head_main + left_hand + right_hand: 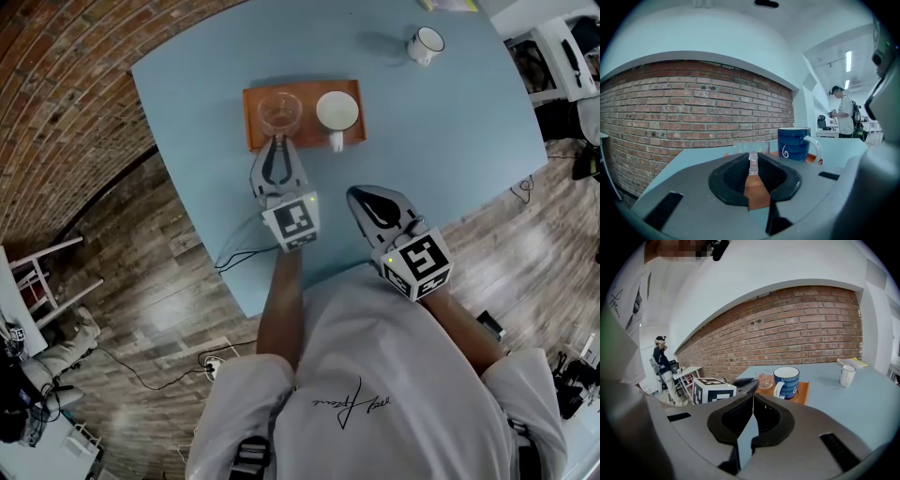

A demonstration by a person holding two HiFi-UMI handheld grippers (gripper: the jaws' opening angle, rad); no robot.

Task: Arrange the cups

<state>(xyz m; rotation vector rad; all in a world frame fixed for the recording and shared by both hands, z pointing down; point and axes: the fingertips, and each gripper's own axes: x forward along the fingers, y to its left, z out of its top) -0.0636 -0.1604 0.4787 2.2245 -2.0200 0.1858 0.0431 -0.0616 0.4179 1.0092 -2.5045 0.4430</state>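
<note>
The left gripper (278, 142) has its jaws closed on the near rim of the glass (279, 111), which stands in the left half of the orange tray (307, 133) on the blue table (450, 141); a blue mug (337, 111) sits just beside the glass on the tray, handle toward the person; a white mug (425, 44) stands well apart near the table's far right; the right gripper (359, 193) hovers over the near edge, jaws together and empty
</note>
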